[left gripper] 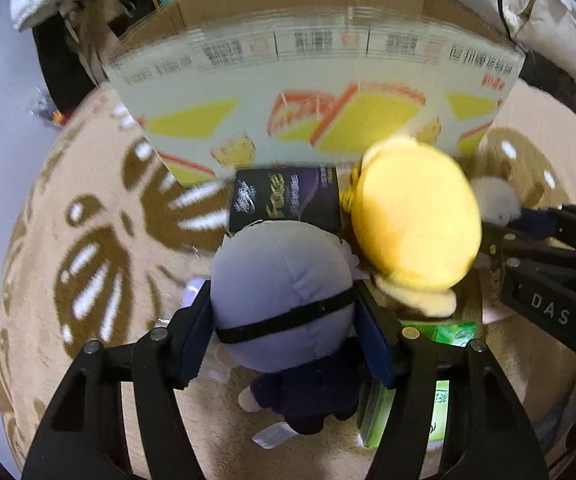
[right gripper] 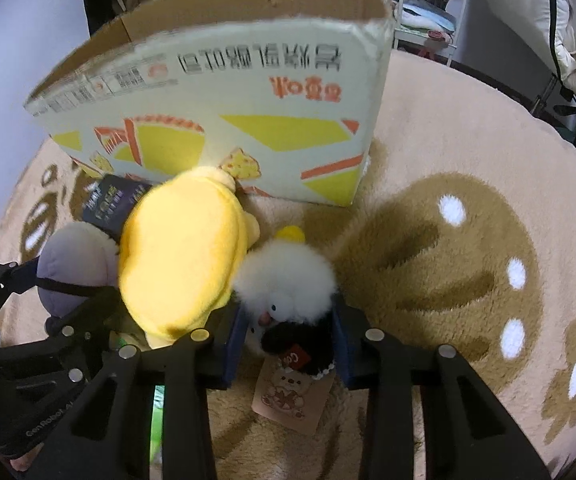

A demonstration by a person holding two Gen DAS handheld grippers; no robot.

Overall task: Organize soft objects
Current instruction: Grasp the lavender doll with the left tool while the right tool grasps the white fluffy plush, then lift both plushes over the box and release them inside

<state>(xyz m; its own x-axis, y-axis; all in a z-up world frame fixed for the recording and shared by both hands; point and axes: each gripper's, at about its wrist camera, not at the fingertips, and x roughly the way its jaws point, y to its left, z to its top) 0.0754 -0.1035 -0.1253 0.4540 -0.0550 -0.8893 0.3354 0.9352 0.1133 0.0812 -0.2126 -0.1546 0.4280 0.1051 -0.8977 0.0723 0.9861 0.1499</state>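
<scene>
My left gripper (left gripper: 284, 320) is shut on a grey-purple plush doll (left gripper: 284, 292) with a black band round its head, held above the rug. It also shows in the right wrist view (right gripper: 74, 264). My right gripper (right gripper: 288, 328) is shut on a white fluffy plush (right gripper: 288, 280) with a black body and a paper tag; the same plush shows in the left wrist view (left gripper: 493, 198). A yellow plush (left gripper: 415, 220) sits between them and also shows in the right wrist view (right gripper: 180, 256). An open cardboard box (left gripper: 311, 96) stands just behind all three; it shows in the right wrist view too (right gripper: 224, 112).
A beige and brown patterned rug (right gripper: 467, 240) covers the floor. A dark purple packet (left gripper: 284, 200) leans at the box's foot. A green packet (left gripper: 435, 380) lies under the left gripper. White bedding (right gripper: 567, 20) and shelves stand behind.
</scene>
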